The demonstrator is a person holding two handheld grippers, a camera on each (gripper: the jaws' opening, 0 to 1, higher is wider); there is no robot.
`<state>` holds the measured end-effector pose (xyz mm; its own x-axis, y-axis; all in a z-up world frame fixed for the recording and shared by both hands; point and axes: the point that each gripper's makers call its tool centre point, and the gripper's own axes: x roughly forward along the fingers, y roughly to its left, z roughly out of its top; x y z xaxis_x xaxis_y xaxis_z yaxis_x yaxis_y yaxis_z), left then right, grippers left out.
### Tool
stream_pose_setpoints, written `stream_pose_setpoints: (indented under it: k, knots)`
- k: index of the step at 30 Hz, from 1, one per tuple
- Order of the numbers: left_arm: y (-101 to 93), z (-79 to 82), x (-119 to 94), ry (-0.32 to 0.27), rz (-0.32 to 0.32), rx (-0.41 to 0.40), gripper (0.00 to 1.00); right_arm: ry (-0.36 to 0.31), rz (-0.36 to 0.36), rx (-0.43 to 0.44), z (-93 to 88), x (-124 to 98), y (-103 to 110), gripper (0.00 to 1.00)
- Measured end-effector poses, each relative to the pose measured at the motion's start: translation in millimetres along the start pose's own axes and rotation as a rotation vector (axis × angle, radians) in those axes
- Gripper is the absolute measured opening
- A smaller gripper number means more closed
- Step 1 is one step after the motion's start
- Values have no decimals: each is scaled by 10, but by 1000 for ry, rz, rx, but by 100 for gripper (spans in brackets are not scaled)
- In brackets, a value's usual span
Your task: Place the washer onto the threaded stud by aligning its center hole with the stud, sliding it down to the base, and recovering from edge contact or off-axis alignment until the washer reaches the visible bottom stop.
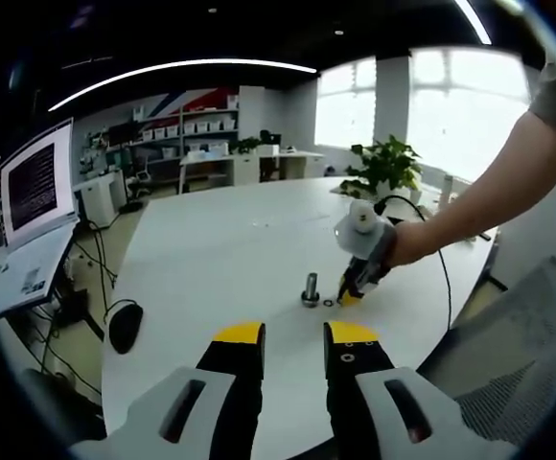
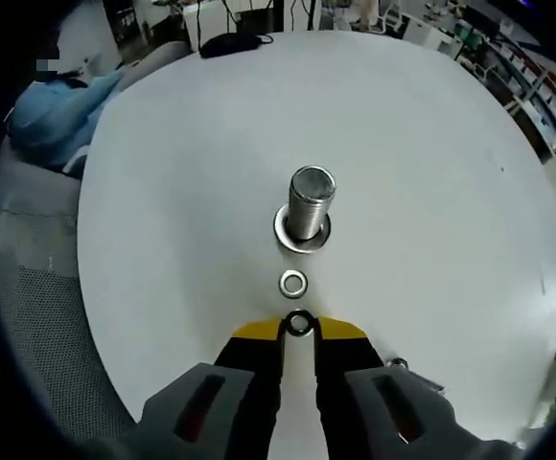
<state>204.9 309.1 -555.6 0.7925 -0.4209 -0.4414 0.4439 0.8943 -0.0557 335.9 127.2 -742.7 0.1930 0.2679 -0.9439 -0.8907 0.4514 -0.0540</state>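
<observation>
A dark washer [image 2: 299, 323] is pinched between the yellow tips of the right gripper [image 2: 299, 331], just short of a second, lighter washer [image 2: 293, 283] lying flat on the white desk [image 2: 431, 192]. Beyond that stands the upright threaded stud [image 2: 311, 201], with a washer already at its base. In the left gripper view, the left gripper [image 1: 293, 340] hangs over the desk with its jaws apart and empty, well back from the stud [image 1: 311, 287], and a mouse [image 1: 125, 326] lies near the desk's edge.
</observation>
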Motion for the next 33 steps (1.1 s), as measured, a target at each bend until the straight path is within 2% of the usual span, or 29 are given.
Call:
stream_pose_setpoints:
  k: [26,33]
  knots:
    - [-37,2,12,4,-14,6,22,-65,-32,54,-109,-322,-133,14]
    - [-48,15,12,0,-18,10,22,-73,-42,92,-168,-414,-193,14]
